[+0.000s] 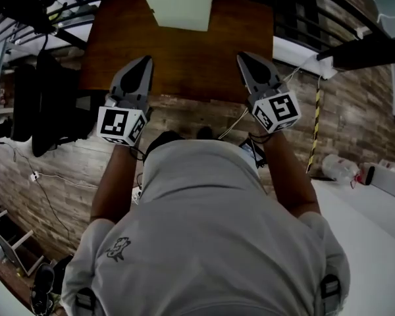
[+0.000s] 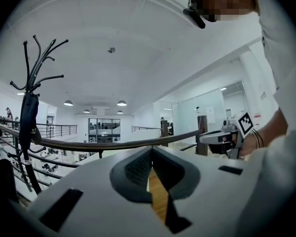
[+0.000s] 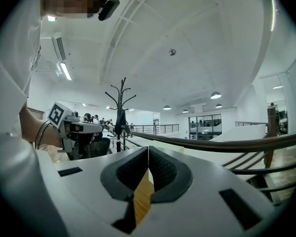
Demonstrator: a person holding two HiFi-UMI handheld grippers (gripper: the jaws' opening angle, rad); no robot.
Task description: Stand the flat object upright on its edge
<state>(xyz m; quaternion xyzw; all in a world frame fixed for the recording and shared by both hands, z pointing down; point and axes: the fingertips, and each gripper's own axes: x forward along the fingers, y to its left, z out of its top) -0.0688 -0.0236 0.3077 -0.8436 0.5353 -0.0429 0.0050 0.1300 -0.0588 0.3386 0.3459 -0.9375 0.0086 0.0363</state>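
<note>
Flat object: a pale green slab (image 1: 179,4) is seen lying flat at the far end of the tabletop (image 1: 184,68); it is touched by neither gripper and lies well apart from both
Left gripper (image 1: 147,59): held level over the near edge of the tabletop, on the left side; its fingers (image 2: 137,169) are pressed together, with nothing gripped
Right gripper (image 1: 240,56): held level over the same near edge, on the right side; its fingers (image 3: 164,169) are likewise closed tip to tip on nothing
Person: a white shirt (image 1: 210,229) is seen from above; a forearm is extended behind each gripper
Surroundings: a coat stand (image 2: 30,107) and a curved railing (image 2: 113,143) are shown in the left gripper view
</note>
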